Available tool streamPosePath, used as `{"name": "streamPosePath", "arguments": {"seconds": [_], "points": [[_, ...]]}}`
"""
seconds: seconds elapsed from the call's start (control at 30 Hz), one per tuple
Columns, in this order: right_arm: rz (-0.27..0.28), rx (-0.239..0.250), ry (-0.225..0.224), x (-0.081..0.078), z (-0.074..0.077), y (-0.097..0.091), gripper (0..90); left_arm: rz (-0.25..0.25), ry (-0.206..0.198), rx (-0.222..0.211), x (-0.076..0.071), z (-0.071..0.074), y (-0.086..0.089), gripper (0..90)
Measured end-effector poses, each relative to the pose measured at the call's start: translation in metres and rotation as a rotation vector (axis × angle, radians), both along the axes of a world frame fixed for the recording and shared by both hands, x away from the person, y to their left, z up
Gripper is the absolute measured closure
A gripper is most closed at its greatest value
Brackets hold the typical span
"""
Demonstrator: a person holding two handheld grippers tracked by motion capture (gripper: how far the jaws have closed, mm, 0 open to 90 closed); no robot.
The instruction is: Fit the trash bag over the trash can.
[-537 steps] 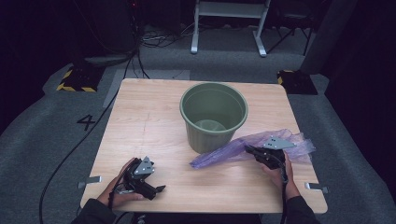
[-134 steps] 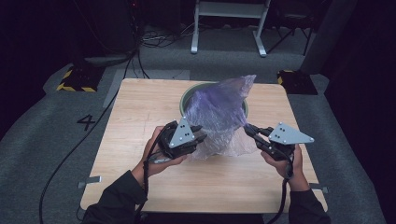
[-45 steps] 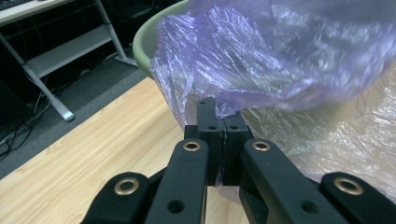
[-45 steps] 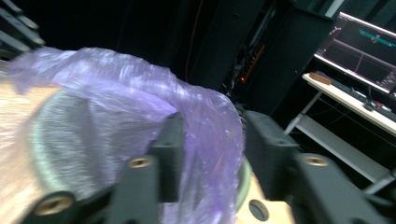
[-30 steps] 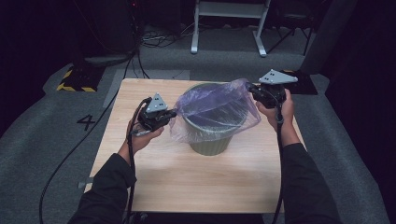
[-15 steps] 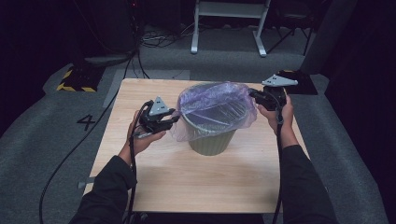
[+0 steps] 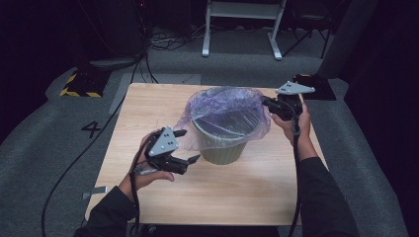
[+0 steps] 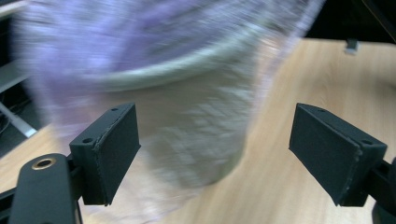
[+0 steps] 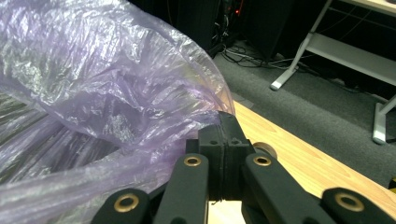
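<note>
Wooden table (image 7: 148, 108) on grey carpet (image 7: 44, 143); left claw (image 7: 189, 146) open, right claw (image 7: 265, 102) pinching purple bag (image 7: 225, 106).

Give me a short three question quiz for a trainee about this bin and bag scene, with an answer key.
1. True or false: the right gripper is shut on the thin purple plastic bag.
2. The left gripper, fingers just opened, holds: A) the bag, B) nothing, C) the bin.
3. What does the bag cover on the round green plastic bin, which stands on the light wooden table?

Key: 1 true. 2 B. 3 its rim and mouth.
</note>
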State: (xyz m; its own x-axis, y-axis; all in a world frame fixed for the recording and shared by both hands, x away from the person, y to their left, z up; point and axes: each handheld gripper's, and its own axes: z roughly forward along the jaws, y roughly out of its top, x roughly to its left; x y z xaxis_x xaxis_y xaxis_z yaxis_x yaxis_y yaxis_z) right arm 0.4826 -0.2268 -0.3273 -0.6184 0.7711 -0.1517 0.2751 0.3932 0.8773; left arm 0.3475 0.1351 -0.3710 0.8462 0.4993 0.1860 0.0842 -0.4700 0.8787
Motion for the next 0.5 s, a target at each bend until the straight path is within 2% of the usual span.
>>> {"name": "streamPosePath", "arguments": {"seconds": [0.1, 0.13, 0.17, 0.2, 0.27, 0.37, 0.5], "points": [[0.012, 0.007, 0.014, 0.0, 0.001, 0.002, 90.0, 0.027, -0.019, 0.064, 0.002, -0.01, -0.021, 21.0], [0.017, 0.009, 0.015, 0.001, 0.001, 0.002, 90.0, 0.056, -0.031, 0.093, 0.005, -0.012, -0.027, 24.1], [0.021, 0.014, 0.02, 0.001, 0.0, 0.002, 90.0, 0.075, -0.03, 0.106, 0.007, -0.014, -0.033, 30.8], [0.025, 0.021, 0.02, 0.001, 0.0, 0.001, 90.0, 0.092, -0.031, 0.112, 0.01, -0.017, -0.038, 33.1], [0.028, 0.035, 0.026, 0.002, -0.002, 0.0, 90.0, 0.128, -0.048, 0.117, 0.013, -0.019, -0.043, 42.6], [0.014, 0.045, 0.024, 0.002, -0.003, -0.004, 90.0, 0.157, -0.057, 0.107, 0.017, -0.021, -0.044, 57.8], [0.015, 0.054, 0.026, 0.0, -0.003, -0.008, 90.0, 0.159, -0.058, 0.087, 0.022, -0.021, -0.039, 79.3]]}}
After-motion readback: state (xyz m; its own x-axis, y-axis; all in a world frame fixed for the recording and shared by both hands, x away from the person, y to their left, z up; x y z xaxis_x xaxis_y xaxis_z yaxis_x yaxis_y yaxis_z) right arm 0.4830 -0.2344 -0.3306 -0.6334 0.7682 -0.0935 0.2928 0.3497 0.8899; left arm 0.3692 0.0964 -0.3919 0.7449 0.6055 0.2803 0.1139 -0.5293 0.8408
